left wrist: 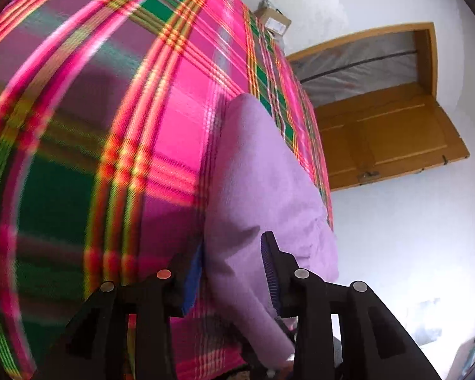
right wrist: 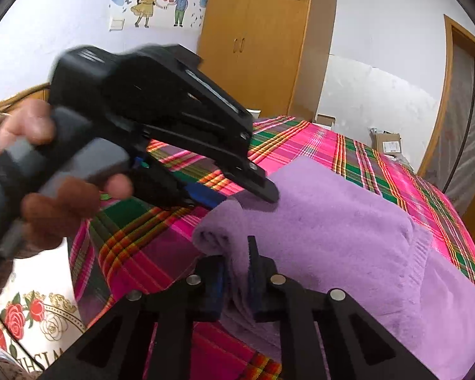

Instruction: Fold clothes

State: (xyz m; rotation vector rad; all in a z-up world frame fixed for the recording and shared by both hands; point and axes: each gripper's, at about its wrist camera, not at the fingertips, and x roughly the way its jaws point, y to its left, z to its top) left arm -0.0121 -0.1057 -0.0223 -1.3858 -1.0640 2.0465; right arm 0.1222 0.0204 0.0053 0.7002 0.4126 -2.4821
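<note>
Left wrist view: the left gripper [left wrist: 234, 272] is pinching a thick fold of one fuzzy purple garment [left wrist: 262, 190], which is lying on the plaid bedspread [left wrist: 110, 110]. Right wrist view: the right gripper [right wrist: 237, 275] is clamping the rolled edge of that same garment [right wrist: 332, 221], and the left gripper [right wrist: 237, 190] is gripping it just beside. It's looking already doubled over, so probably partway folded. Count: one garment, two grippers.
</note>
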